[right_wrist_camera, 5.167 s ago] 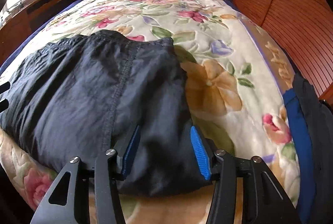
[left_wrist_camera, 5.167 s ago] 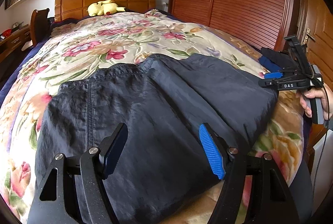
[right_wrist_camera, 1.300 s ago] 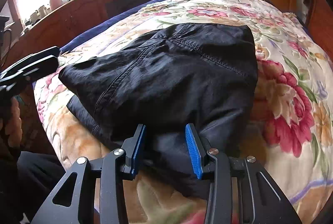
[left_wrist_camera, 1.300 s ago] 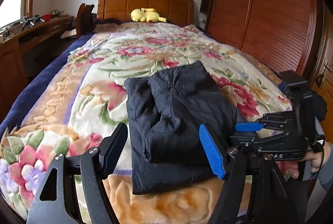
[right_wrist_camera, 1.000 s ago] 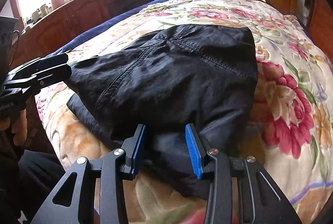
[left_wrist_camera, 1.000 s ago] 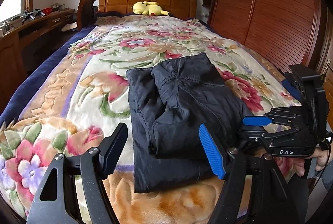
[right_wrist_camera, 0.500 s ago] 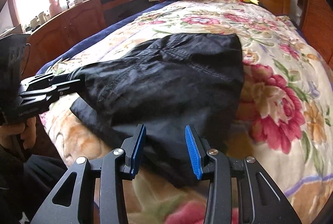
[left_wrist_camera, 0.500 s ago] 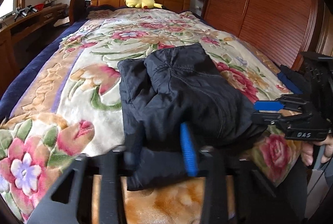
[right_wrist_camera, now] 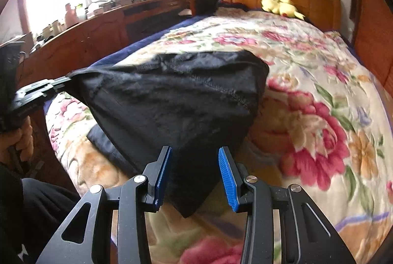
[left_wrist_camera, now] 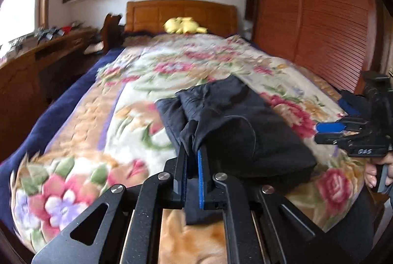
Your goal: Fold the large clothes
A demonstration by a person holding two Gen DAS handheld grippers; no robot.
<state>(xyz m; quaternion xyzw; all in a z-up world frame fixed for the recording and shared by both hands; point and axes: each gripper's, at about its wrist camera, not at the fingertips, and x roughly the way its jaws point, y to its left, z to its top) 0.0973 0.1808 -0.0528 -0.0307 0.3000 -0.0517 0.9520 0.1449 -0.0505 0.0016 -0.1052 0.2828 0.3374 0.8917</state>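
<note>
The dark garment [left_wrist_camera: 235,121] lies folded near the bed's [left_wrist_camera: 103,116] foot edge. The left gripper [left_wrist_camera: 192,158] pinches its near corner; the right gripper [right_wrist_camera: 194,175] straddles fabric, unclenched. Soft, light, slippery cloth; best taken at corners.

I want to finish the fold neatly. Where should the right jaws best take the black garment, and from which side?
Probably the near right corner of the black garment, approached from the foot of the bed. That corner hangs loose between the open right gripper, mirroring the corner the left gripper already pinches.
</note>
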